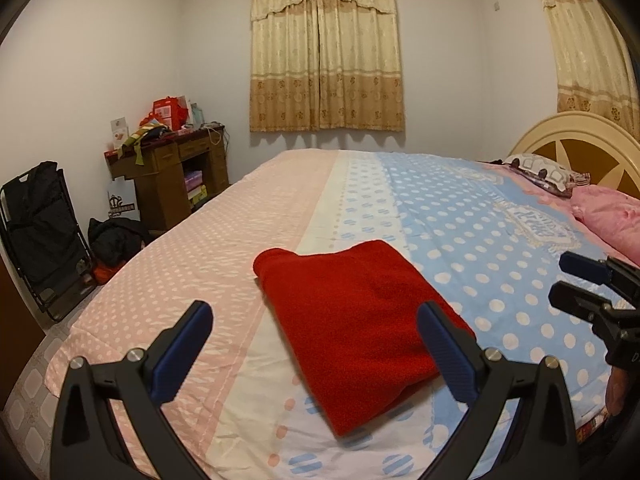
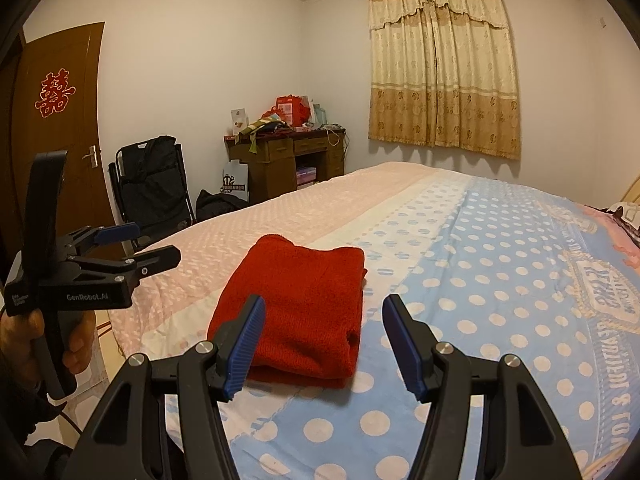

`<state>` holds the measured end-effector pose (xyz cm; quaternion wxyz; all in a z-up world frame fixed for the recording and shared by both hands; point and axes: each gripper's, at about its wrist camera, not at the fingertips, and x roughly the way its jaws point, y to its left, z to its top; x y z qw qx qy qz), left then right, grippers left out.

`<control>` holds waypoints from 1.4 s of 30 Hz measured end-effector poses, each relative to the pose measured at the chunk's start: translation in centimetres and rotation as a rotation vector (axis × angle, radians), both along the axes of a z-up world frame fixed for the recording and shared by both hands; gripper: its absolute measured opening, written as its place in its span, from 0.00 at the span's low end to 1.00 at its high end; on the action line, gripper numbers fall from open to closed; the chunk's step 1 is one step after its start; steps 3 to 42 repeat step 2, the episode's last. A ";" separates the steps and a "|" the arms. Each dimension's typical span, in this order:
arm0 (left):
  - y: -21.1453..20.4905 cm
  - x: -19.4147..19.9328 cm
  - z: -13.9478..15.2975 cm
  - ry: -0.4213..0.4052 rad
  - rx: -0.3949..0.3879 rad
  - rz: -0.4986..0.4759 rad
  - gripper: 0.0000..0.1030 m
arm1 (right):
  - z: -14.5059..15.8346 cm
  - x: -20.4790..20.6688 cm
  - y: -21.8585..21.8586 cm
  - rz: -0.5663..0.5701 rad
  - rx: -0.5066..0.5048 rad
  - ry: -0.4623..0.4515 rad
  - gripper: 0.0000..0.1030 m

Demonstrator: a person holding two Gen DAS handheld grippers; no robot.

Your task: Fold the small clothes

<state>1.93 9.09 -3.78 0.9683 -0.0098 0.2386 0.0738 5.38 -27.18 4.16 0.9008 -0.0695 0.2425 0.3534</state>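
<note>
A red knitted garment (image 1: pixel 360 312) lies folded into a flat rectangle on the bed (image 1: pixel 500 240); it also shows in the right wrist view (image 2: pixel 296 308). My left gripper (image 1: pixel 316 320) is open and empty, held above the garment's near end. It also shows from the side in the right wrist view (image 2: pixel 156 246), left of the garment. My right gripper (image 2: pixel 324 312) is open and empty, hovering just before the garment's near edge. It shows at the right edge of the left wrist view (image 1: pixel 564 280), off to the garment's right.
The bed has a pink, white and blue polka-dot sheet (image 2: pixel 500 288). Pillows (image 1: pixel 544 172) and a headboard (image 1: pixel 580 140) are at the far right. A cluttered wooden desk (image 2: pixel 292 156), a black folding chair (image 2: pixel 152 188) and a door (image 2: pixel 60 120) stand beyond the bed's left side.
</note>
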 end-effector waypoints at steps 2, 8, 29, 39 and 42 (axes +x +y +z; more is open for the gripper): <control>0.1 0.1 -0.1 0.001 0.000 -0.002 1.00 | -0.1 0.0 0.1 0.001 -0.002 0.001 0.60; 0.1 0.1 -0.1 0.001 0.000 -0.002 1.00 | -0.1 0.0 0.1 0.001 -0.002 0.001 0.60; 0.1 0.1 -0.1 0.001 0.000 -0.002 1.00 | -0.1 0.0 0.1 0.001 -0.002 0.001 0.60; 0.1 0.1 -0.1 0.001 0.000 -0.002 1.00 | -0.1 0.0 0.1 0.001 -0.002 0.001 0.60; 0.1 0.1 -0.1 0.001 0.000 -0.002 1.00 | -0.1 0.0 0.1 0.001 -0.002 0.001 0.60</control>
